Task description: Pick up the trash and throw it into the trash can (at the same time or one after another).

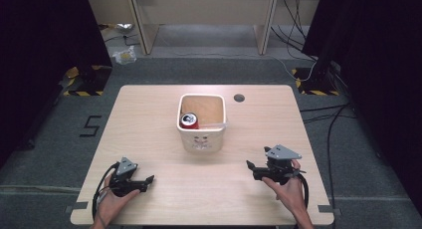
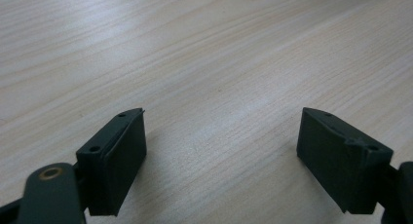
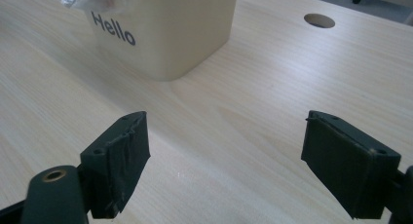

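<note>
With both my left claw [image 1: 149, 179] and right claw [image 1: 250, 165] spread empty on the table [image 1: 149, 119], and the can [image 1: 189, 120] apparently already in the bin [image 1: 201, 139], I should lift clear slowly.

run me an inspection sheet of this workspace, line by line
surface: pale wood table, round hole near far edge
job's things: cream bin marked "Hello", mid-table; red can inside it
clutter: crumpled wrapper on floor beyond table
grippers: left gripper open, holding nothing, near front left; right gripper open, holding nothing, front right, facing bin
cables: black cables on floor at right
surroundings: dark curtains both sides, hazard tape on floor
</note>
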`<state>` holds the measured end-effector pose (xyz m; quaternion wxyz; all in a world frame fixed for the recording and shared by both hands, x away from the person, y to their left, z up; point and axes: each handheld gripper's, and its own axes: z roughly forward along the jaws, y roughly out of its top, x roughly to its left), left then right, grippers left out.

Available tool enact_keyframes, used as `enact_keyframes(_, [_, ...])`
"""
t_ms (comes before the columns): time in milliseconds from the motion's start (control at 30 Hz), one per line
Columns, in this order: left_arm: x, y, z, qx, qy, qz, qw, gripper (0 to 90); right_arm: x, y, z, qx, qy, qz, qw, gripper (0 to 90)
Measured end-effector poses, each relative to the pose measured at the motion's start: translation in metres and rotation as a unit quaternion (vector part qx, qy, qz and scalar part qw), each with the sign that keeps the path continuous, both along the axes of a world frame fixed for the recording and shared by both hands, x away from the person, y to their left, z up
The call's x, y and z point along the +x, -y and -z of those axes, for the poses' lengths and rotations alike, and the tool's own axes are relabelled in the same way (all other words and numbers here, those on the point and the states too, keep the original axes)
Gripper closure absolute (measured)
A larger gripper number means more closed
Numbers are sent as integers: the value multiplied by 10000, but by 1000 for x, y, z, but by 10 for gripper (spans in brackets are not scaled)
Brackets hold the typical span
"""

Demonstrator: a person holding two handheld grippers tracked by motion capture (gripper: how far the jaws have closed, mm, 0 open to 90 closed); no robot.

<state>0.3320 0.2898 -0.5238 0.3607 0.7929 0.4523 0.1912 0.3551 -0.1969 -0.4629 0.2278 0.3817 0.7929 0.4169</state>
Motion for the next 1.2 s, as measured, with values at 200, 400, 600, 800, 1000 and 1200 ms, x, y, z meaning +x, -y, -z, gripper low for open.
enact_keyframes(200, [0,0,0,2,2,3,10000,174,-2,3,8,-22,-82,21,10000,176])
enact_keyframes(400, [0,0,0,-1,3,-2,10000,175,-5,4,13,-16,-157,38,9999,176])
enact_keyframes(600, [0,0,0,2,1,3,10000,174,-8,5,18,-73,-187,55,9998,176])
enact_keyframes(800, [0,0,0,4,2,4,10000,174,-11,5,23,-99,-271,67,9996,176])
enact_keyframes(1000, [0,0,0,-1,4,-3,10000,174,-16,8,29,-118,-321,98,9994,176])
enact_keyframes(1200, [0,0,0,2,2,2,10000,174,-20,9,38,-191,-470,84,9987,176])
